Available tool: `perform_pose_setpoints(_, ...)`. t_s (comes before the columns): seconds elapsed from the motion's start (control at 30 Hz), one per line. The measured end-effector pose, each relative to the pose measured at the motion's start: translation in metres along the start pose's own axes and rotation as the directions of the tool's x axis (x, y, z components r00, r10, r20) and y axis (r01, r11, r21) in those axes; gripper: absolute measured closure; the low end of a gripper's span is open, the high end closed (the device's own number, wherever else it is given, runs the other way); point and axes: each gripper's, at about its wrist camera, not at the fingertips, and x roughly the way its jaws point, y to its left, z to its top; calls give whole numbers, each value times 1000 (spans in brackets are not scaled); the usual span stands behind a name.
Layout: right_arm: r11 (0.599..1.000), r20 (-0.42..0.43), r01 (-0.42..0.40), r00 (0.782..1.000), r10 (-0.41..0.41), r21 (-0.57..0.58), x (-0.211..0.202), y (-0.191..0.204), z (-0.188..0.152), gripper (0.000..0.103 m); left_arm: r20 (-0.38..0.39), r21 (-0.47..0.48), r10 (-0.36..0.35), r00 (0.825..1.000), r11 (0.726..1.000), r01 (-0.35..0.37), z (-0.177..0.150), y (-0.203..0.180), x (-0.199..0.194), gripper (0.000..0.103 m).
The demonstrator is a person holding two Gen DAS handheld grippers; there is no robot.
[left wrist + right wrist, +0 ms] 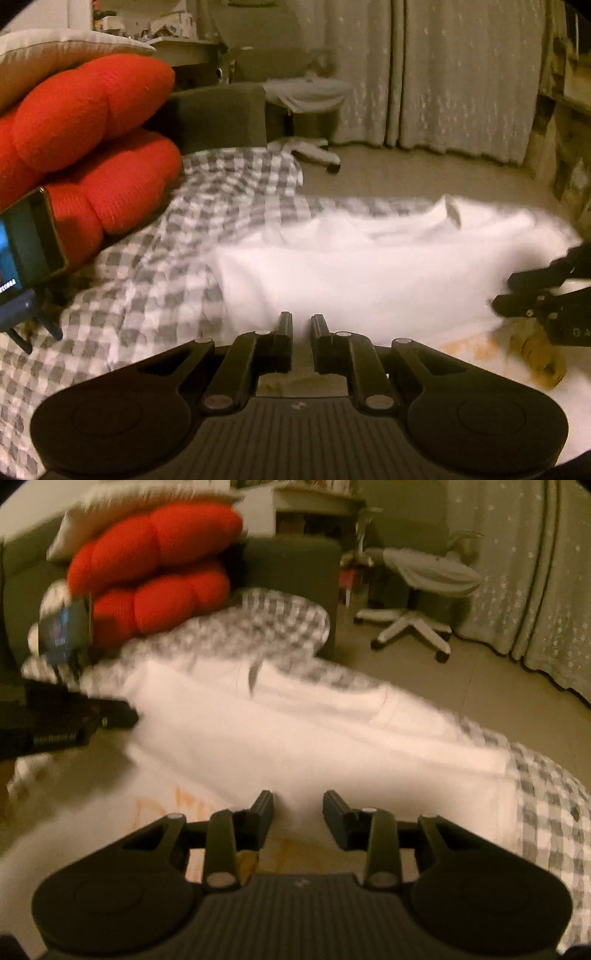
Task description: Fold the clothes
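Left wrist view shows a white garment (369,273) lying spread across a grey-and-white checked bedcover (155,280), with a fold running along its near part and an orange print (476,349) on the cloth close to the camera. The left gripper (301,325) sits low over the near edge of the garment; its jaws stand close together with a narrow gap between them, and white cloth fills that gap, though blur keeps me from telling whether they pinch it. The right gripper (517,291) reaches in from the right edge, its tips over the garment's right side. In the right wrist view the same white garment (314,731) stretches from the near left to the far right over the checked bedcover (546,805), and the orange print (173,805) shows faintly near the camera. The right gripper (298,805) has its jaws apart, with white cloth between and below them and nothing clamped. The left gripper (118,716) enters from the left, resting at the garment's edge. Behind the garment a red cushion (92,147) lies stacked under a pale pillow (55,48), with a phone (26,251) on a stand just in front. Farther off stand a swivel chair (417,590) and long curtains (461,74).
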Motion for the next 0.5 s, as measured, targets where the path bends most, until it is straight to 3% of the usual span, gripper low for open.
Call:
perform_pose_setpoints(0.1, 999, 14, 21, 1000, -22, 23, -8, -1, -2, 71, 19, 40, 32, 999, 999, -32, -4, -7, -3, 89)
perform_pose_setpoints(0.2, 999, 27, 36, 999, -37, 35, -22, -4, -8, 71, 19, -13, 9, 1000, 1000, -9, -2, -3, -14, 90)
perform_pose_setpoints(0.3, 996, 6, 68, 998, -68, 52, -26, -11, -20, 71, 25, 9, 15, 1000, 1000, -15, -8, -4, -22, 90)
perform_pose_setpoints(0.5, 978, -7, 139, 990, -139, 155, -39, -47, -39, 69, 36, 69, 18, 999, 997, -21, -22, -7, -21, 89)
